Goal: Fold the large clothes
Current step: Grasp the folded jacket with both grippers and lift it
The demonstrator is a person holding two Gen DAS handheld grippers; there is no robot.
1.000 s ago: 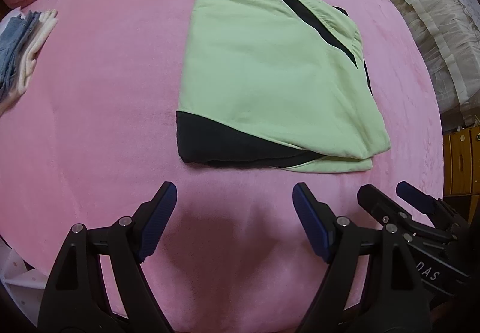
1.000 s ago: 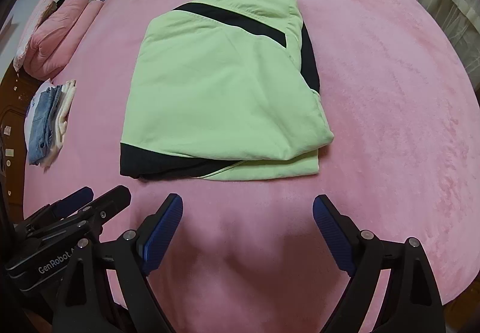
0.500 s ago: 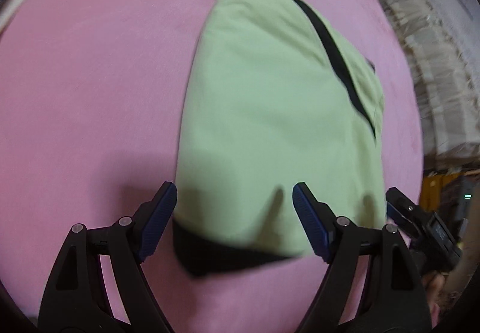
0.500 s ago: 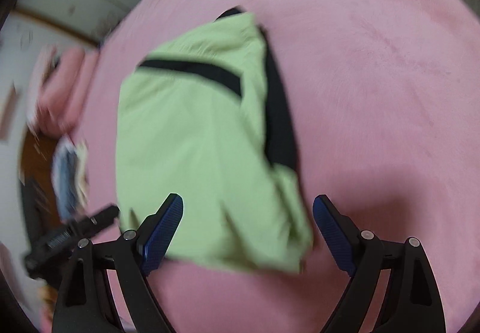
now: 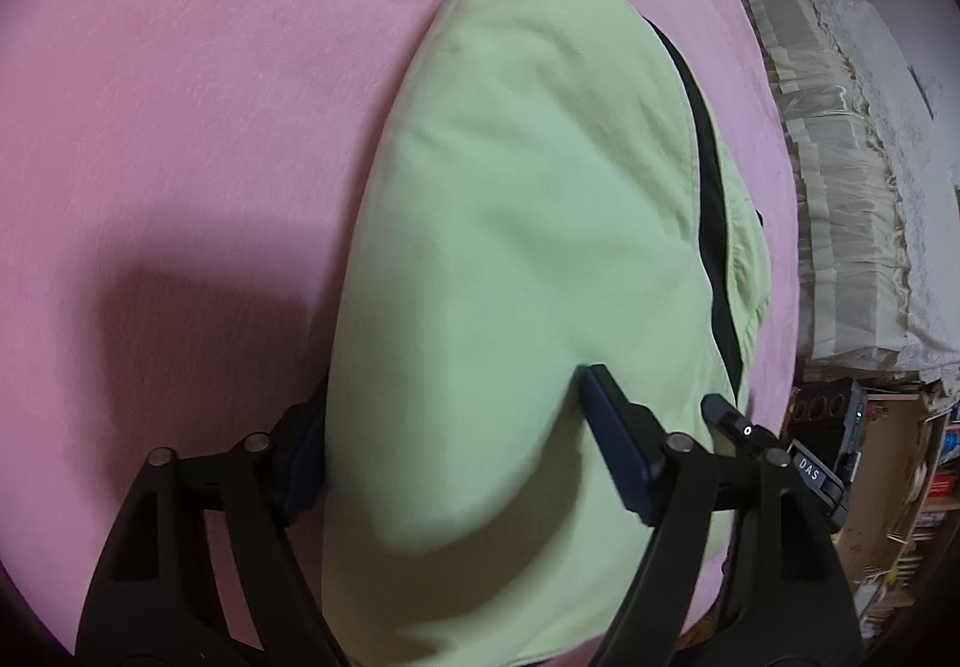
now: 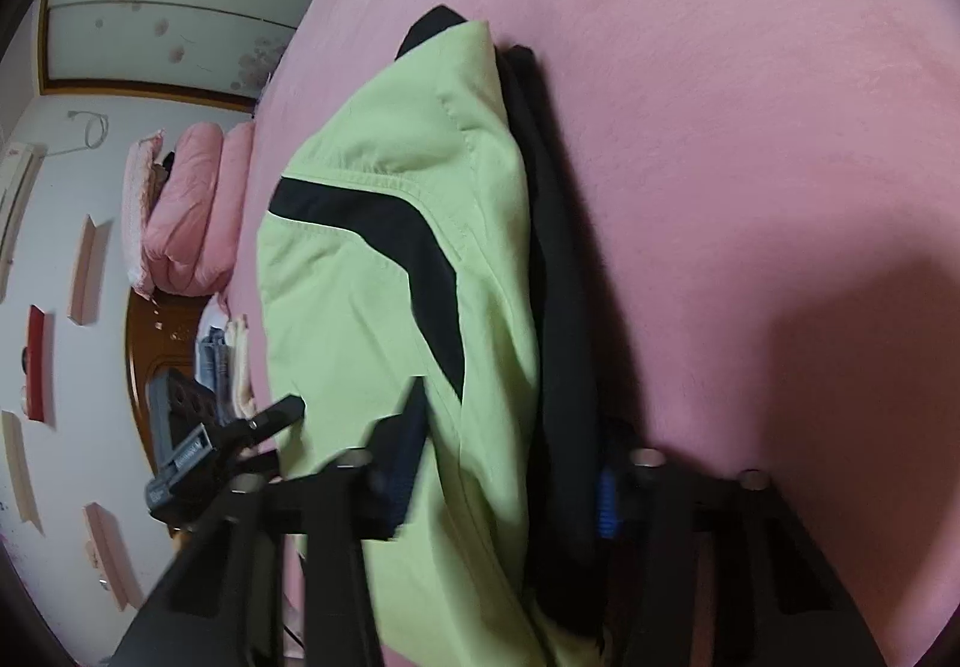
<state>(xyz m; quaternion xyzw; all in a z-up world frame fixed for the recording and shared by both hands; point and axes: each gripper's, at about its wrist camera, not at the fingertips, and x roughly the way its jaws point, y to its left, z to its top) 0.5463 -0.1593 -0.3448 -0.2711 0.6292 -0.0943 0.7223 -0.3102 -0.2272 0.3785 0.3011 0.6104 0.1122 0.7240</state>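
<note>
Folded green-and-black garment (image 5: pixel 528 259) lies on the pink bed (image 5: pixel 180 96). Left gripper (image 5: pixel 456 445) straddles its near-left corner, fingers apart, closing. Right gripper (image 6: pixel 510 463) fingers have just closed, clamped on the near-right edge, likely to lift the bundle.

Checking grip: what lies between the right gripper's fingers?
The folded green garment; right gripper jaws have just been closing on it, right wrist view.

Dim indoor light, heavy shadows, fisheye bending, motion blur
</note>
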